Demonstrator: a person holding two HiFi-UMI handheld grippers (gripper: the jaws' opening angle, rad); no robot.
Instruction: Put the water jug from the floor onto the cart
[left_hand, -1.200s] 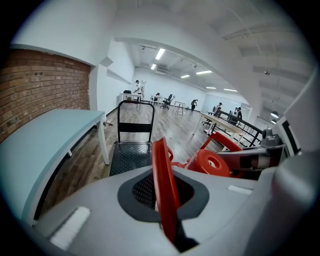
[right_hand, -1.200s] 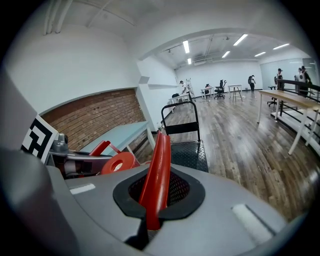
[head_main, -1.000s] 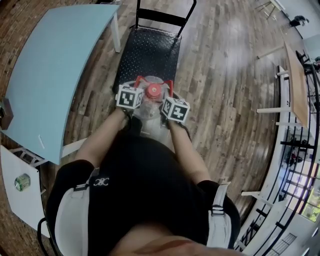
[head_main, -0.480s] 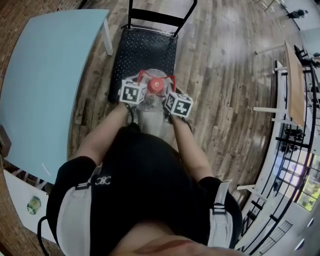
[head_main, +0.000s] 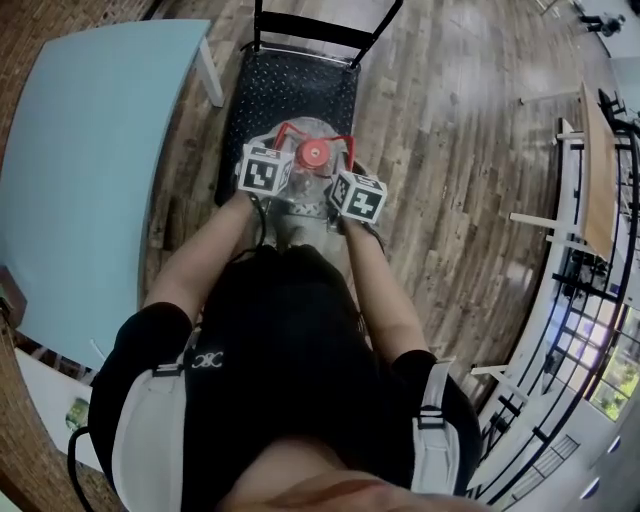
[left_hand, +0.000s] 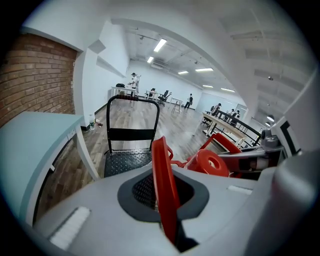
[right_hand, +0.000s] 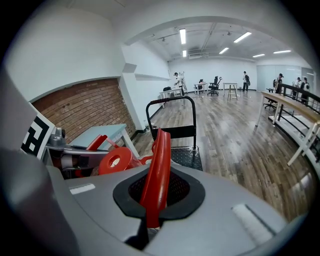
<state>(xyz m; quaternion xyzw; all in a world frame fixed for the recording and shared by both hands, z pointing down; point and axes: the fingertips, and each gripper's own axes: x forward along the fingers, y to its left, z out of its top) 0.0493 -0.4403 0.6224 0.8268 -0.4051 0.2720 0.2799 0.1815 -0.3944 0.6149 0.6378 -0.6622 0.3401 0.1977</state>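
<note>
Between the person's forearms in the head view, a clear plastic water jug (head_main: 300, 200) with a round red cap (head_main: 315, 153) sits over the near end of a black diamond-plate metal cart (head_main: 290, 90); whether its base rests on the deck cannot be told, since the jug's own body hides it; the left gripper (left_hand: 164, 197) has its jaws closed on a red plastic handle loop (left_hand: 162, 170), which stands edge-on in the dark notch between them; the right gripper (right_hand: 154, 195) is likewise clamped on the other red handle loop (right_hand: 159, 160), at the jug's opposite side; each gripper view shows the cap just beside the held loop, with the cart's deck and its upright black tubular push bar (right_hand: 170, 102) beyond; a pale blue table (head_main: 90, 150) stands just left of the cart, near a red brick wall (left_hand: 30, 80); wooden plank floor (head_main: 450, 150) spreads out to the right of the cart.
</note>
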